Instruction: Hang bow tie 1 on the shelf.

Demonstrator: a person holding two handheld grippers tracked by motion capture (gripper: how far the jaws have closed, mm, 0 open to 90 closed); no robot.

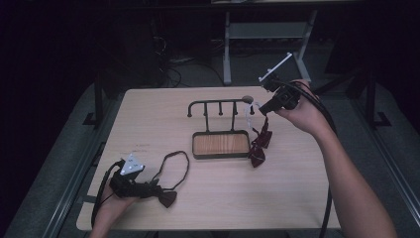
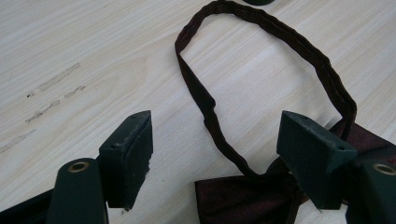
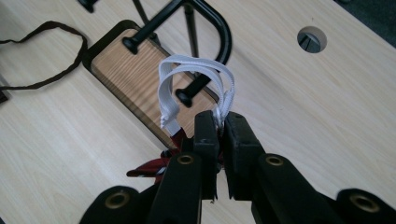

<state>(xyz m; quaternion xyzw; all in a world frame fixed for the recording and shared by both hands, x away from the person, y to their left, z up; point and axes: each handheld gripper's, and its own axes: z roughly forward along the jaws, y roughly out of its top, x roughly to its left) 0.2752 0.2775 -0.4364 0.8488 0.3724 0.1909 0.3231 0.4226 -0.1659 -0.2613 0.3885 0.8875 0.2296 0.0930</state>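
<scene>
white strap (image 3: 196, 77) pinched, rack peg (image 3: 186, 97) behind

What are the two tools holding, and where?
The right tool pinches a red bow tie by its white strap. The left tool is open, holding nothing.

Between the left gripper's (image 2: 215, 158) spread jaws bare pale wooden table (image 2: 93, 56) is lying open, with the dark maroon bow tie's thin fabric loop (image 2: 205, 107) crossing it. Ahead of the right gripper's (image 3: 222, 135) closed jaws, the black metal peg rack (image 3: 205, 18) is blocking passage beyond the white elastic strap (image 3: 196, 70).
</scene>
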